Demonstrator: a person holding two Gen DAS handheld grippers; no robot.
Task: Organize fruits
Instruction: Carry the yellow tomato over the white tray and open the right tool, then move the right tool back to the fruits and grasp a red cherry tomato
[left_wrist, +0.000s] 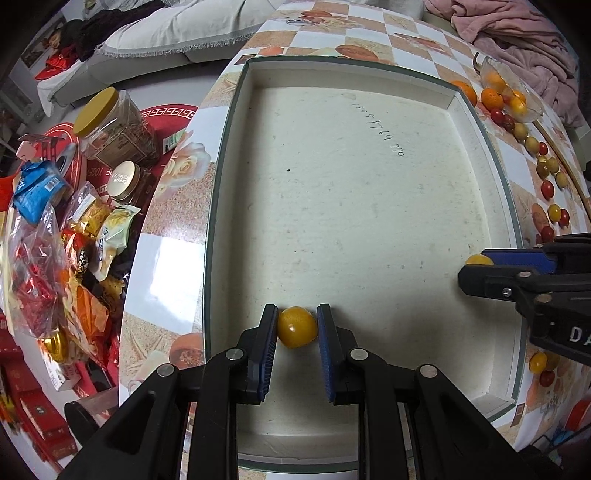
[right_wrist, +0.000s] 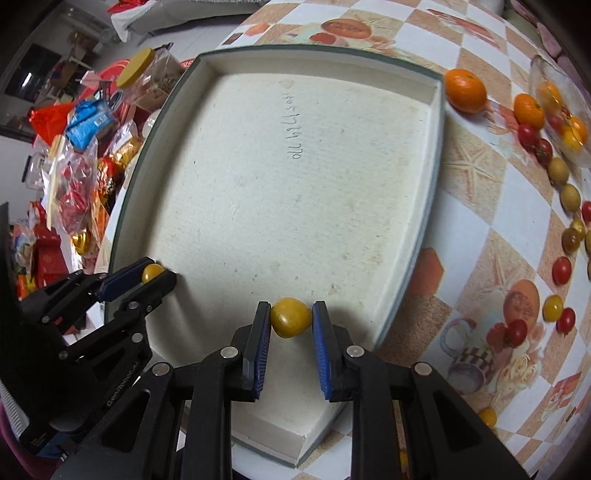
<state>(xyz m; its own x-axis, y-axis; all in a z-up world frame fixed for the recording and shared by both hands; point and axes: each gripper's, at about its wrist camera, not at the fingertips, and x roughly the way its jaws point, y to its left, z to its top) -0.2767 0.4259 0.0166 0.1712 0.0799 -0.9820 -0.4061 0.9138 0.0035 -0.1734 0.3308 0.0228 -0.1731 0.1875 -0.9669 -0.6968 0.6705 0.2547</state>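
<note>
Left claw (left_wrist: 297, 326) pinches a yellow tomato (left_wrist: 296, 327) over the tray (left_wrist: 236, 122); right claw (right_wrist: 290, 321) pinches another tomato (right_wrist: 290, 317).

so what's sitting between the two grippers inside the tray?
Nothing: bare tray floor between left gripper and right gripper, each clamping a yellow tomato. Right wrist view shows it.

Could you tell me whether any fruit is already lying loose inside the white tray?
No: the white tray floor is bare, and both yellow tomatoes sit between gripper pads.

Right gripper (right_wrist: 290, 321) fingers (right_wrist: 258, 332) clamp a yellow tomato (right_wrist: 290, 317) over the tray (right_wrist: 436, 166).
</note>
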